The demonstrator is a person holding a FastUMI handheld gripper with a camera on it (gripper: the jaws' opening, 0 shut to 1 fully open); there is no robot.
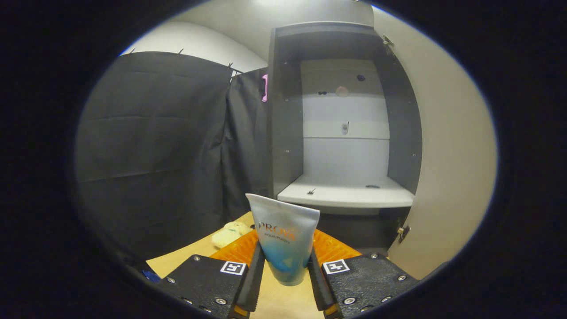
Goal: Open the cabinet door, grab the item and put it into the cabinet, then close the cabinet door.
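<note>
Tube: a soft tube [285,239], pale at its flat crimped end and blue toward the narrow end, stands upright with the crimped end up, between the two fingers.
Tongs: the tongs [285,277] are closed narrow on the tube, one finger pressing each side of its lower part.
Bench: a light wooden bench [190,257] lies under the tongs and tube.
Toy: a small pale soft toy [228,234] lies on the bench, left of the tube and beyond the left finger.
Cabinet: a dark grey cabinet [285,133] stands just beyond the tube, its inside in view with a white shelf [345,195].
Door: the pale cabinet door [443,155] is swung open to the right.
</note>
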